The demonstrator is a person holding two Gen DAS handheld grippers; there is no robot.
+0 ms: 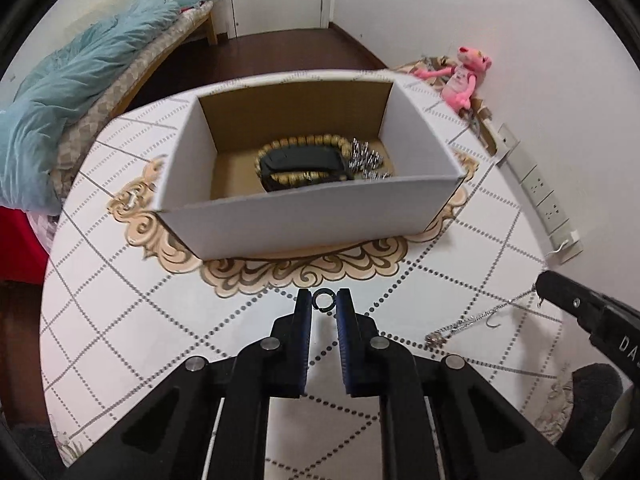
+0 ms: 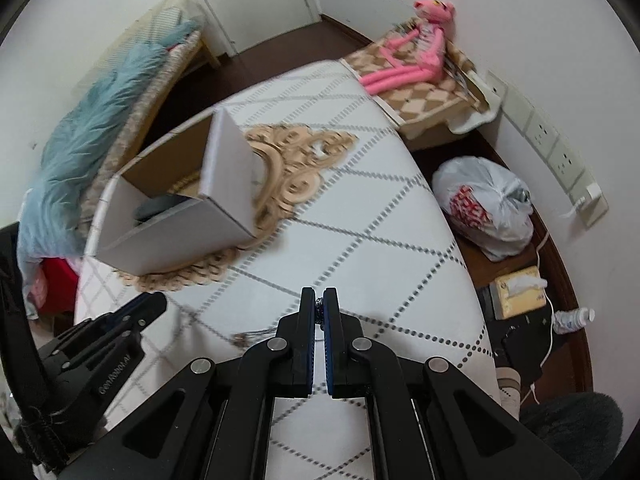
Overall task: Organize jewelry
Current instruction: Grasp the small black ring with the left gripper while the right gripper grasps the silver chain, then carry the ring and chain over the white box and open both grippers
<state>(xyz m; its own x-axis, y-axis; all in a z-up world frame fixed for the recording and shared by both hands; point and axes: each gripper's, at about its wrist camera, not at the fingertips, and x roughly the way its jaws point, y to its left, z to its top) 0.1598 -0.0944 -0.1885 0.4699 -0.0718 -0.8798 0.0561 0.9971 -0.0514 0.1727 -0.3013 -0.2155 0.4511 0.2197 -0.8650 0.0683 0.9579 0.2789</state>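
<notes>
Round table point(image 1: 120, 280) under a white cloth with grey dotted diamond lines and a beige scroll medallion fills both views; its far edge drops to dark wood floor, with a bed and pale blue blanket point(image 1: 72, 92) to the left and a white wall with sockets to the right. Open white cardboard box point(image 1: 312, 216) sits on the medallion, well in from the table's edge; its near wall hides part of the contents, where a wooden bead bracelet point(image 1: 316, 142), a black band point(image 1: 304, 162) and something silver, hard to make out, lie together. Bare cloth lies between box and grippers. Left gripper point(image 1: 324, 300) narrowed onto a small dark ring point(image 1: 324, 300) between its blue pads; actual contact cannot be confirmed. Right gripper point(image 2: 319, 306) clamped tight on a small dark bit at its tips; a thin silver chain point(image 1: 480, 318) trails from it across the cloth, blurred in the right wrist view. Pink plush toy point(image 2: 416, 52) beyond the table.
</notes>
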